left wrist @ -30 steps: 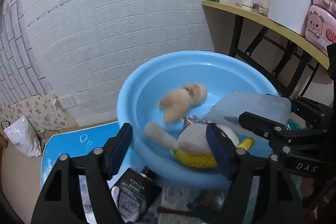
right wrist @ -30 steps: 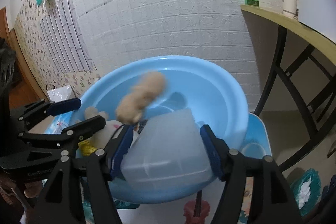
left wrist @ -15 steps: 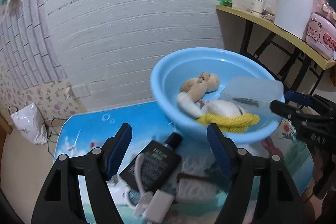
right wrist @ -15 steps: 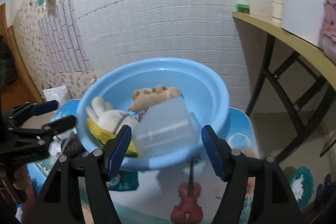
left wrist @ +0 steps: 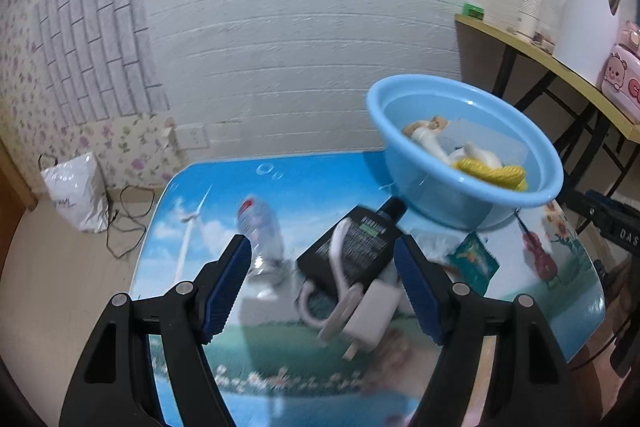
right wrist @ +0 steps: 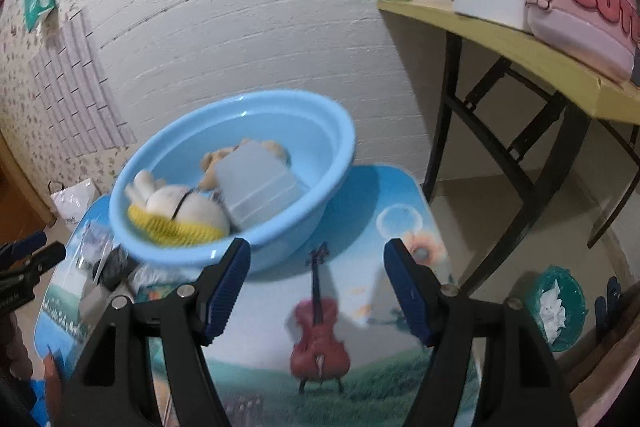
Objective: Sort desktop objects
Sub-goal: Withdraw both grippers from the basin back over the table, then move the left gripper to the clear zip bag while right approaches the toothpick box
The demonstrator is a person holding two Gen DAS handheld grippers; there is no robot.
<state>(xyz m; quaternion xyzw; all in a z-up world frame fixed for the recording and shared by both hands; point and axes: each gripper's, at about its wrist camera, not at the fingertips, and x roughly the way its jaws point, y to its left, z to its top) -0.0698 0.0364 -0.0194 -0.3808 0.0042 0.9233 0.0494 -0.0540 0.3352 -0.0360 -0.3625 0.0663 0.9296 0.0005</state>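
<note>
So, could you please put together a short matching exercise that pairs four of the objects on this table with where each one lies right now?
Things:
1. white plush rabbit
2. clear plastic bottle
3. white charger
4. translucent plastic box

Places:
A. lying on the table left of the black box
B. in the blue basin, leaning against its right inner wall
C. in the basin, on the yellow rope
D. on the table, near end of the black box, between the left gripper's open fingers

Pairs: 1-C, 2-A, 3-D, 4-B
</note>
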